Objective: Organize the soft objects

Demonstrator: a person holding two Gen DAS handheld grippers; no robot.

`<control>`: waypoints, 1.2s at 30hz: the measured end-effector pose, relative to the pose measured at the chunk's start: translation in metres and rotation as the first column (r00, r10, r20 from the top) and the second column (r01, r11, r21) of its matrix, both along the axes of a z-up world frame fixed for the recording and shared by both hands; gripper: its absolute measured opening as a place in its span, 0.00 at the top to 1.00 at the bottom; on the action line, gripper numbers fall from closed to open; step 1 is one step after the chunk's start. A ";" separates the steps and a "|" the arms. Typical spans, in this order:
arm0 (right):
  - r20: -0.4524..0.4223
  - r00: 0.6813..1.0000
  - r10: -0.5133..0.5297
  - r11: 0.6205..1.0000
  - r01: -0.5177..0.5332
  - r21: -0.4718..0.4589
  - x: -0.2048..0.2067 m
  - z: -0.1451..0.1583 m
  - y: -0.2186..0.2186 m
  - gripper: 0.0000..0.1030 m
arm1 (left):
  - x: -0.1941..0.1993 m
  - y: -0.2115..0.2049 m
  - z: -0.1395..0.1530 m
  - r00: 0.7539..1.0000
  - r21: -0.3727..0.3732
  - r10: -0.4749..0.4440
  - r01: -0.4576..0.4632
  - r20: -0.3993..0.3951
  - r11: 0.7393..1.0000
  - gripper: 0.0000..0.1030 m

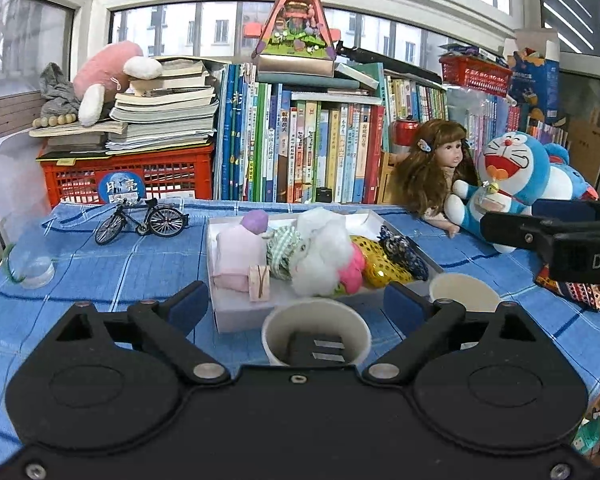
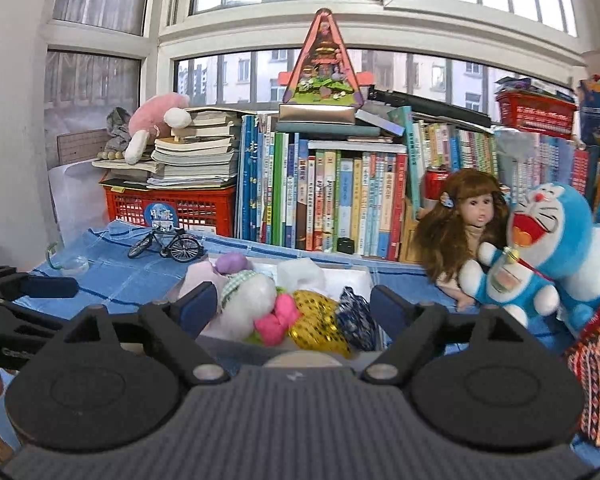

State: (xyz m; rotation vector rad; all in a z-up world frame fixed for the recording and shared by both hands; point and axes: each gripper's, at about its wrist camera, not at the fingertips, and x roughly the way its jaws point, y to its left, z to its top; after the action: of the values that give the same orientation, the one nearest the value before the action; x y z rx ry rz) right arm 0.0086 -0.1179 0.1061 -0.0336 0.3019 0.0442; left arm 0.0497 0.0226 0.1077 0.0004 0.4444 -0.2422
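Where two paper cups [image 1: 316, 334] stand, one white tray [image 1: 236, 312].

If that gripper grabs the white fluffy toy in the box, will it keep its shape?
Probably not: the white fluffy toy looks like loose plush, so it should squash. It likely weighs little. Leaning on its neighbours in the box, it may drag them.

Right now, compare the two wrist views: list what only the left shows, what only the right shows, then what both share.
Only the left wrist view shows the two paper cups before the tray and the right gripper. Only the right wrist view shows the left gripper, its fingers apart. Both show the white tray of soft toys, toy bicycle, doll and Doraemon plush.
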 end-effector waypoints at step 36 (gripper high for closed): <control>-0.109 0.991 -0.080 0.995 0.072 -0.075 -0.042 -0.124 0.012 0.04 | -0.029 -0.012 -0.120 0.974 0.071 0.166 -0.157 -0.157 0.985 0.06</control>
State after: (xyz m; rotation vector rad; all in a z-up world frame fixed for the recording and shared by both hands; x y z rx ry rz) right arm -0.0332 -0.1057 -0.0179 -0.0904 0.4170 -0.0410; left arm 0.0209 0.0105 -0.0127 0.0011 0.6107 -0.0691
